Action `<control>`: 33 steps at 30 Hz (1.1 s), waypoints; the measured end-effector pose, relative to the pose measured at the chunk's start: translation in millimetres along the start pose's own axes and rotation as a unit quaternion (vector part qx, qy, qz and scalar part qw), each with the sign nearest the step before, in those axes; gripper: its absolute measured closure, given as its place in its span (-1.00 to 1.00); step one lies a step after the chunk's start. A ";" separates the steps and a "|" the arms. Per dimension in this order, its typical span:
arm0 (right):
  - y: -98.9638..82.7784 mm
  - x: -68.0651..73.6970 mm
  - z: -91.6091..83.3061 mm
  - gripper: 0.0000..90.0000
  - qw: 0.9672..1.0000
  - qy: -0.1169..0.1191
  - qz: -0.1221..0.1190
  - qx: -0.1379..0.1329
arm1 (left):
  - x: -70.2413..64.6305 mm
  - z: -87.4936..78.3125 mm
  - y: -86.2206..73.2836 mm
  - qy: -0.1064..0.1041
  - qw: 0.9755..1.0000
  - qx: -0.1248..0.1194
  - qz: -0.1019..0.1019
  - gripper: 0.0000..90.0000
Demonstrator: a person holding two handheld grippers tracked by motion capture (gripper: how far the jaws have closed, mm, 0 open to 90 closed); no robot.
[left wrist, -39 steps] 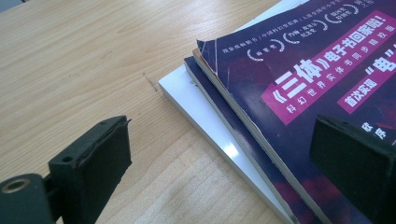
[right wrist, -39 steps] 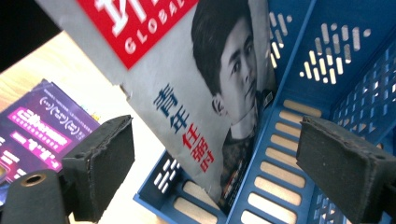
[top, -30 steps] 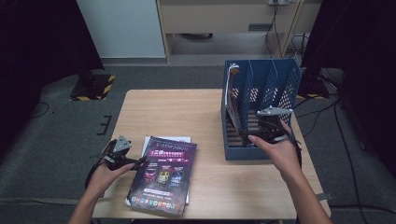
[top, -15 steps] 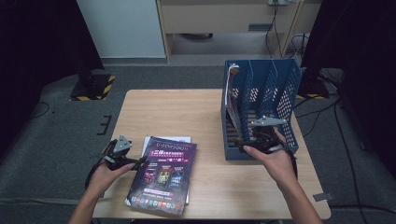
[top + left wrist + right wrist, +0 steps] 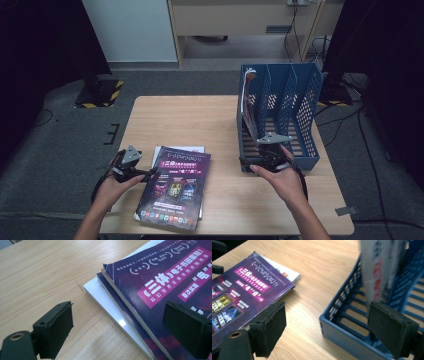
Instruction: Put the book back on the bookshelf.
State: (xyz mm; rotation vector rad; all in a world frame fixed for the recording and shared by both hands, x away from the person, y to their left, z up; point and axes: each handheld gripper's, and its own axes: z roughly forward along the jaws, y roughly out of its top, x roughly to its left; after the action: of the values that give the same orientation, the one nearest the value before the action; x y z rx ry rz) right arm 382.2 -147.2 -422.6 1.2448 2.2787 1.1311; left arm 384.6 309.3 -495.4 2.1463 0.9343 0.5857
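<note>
Nearest, left gripper [image 5: 150,173] at the left edge of the magazine stack [image 5: 175,192], jaws spread but just closing slightly, gripping nothing. Right of the stack, right gripper [image 5: 248,162], jaws released. Beyond, blue file rack [image 5: 305,115].

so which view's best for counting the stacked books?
Left gripper view: the stack of books fills it edge-on, three layers showing, purple cover on top. The high view gives the whole top cover, with white poking out beneath. The right gripper view catches one corner.
</note>
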 end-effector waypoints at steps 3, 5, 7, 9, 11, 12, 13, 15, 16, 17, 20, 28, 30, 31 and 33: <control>-2.1 5.4 4.5 -0.61 1.000 0.008 -0.001 0.002 | 0.2 -0.5 0.3 0.000 1.000 -0.001 0.001 -0.73; -3.9 9.2 8.3 -0.61 1.000 0.013 -0.004 0.005 | 0.4 -0.9 0.4 -0.003 1.000 -0.002 0.001 -0.69; -6.0 13.9 12.3 -0.60 1.000 0.017 0.000 0.005 | 0.1 -1.1 0.5 -0.006 1.000 -0.002 0.002 -0.63; -8.3 18.6 16.3 -0.59 1.000 0.023 -0.002 0.006 | -0.7 -1.2 1.3 -0.006 1.000 -0.002 0.004 -0.61; -10.8 23.5 20.4 -0.59 1.000 0.029 -0.003 0.007 | -1.2 -1.8 2.4 -0.009 1.000 -0.003 0.006 -0.59; -12.0 25.8 22.5 -0.59 0.999 0.031 -0.003 0.007 | -1.7 -2.0 2.7 -0.009 1.000 -0.004 0.006 -0.57; -13.1 28.4 24.5 -0.59 0.999 0.033 0.000 0.008 | -2.0 -2.4 2.9 -0.011 1.000 -0.005 0.007 -0.55; -14.8 32.3 28.5 -0.59 0.999 0.039 -0.003 0.008 | -2.5 -2.9 3.5 -0.011 1.000 -0.006 0.008 -0.50; -15.2 34.2 29.9 -0.59 0.999 0.040 -0.001 0.008 | -2.8 -3.2 4.0 -0.012 1.000 -0.008 0.009 -0.48; -15.6 36.3 32.2 -0.59 0.999 0.042 -0.003 0.008 | -3.0 -3.3 4.3 -0.012 1.000 -0.009 0.009 -0.45; -16.0 40.4 37.2 -0.60 0.999 0.045 -0.001 0.007 | -3.6 -3.1 4.5 -0.015 1.000 -0.008 0.006 -0.41; -17.0 50.0 49.8 -0.64 0.999 0.051 0.000 0.009 | -4.6 -3.1 5.7 -0.033 0.999 -0.011 -0.009 -0.30; -16.5 53.8 53.3 -0.64 0.999 0.053 -0.003 0.009 | -7.2 -0.4 5.7 -0.039 0.999 -0.004 -0.005 -0.28; -15.9 56.7 56.2 -0.64 0.998 0.055 -0.010 0.012 | -8.8 1.1 5.8 -0.044 0.999 -0.002 -0.005 -0.27; -15.1 59.8 59.0 -0.64 0.998 0.056 -0.015 0.013 | -10.0 2.4 6.2 -0.052 0.999 -0.001 -0.006 -0.21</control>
State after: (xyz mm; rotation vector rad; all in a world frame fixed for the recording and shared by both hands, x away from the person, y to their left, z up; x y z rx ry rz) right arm 373.9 -74.2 -466.0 1.1797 2.3920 1.1926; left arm 382.5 297.5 -493.5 2.1459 0.8874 0.4646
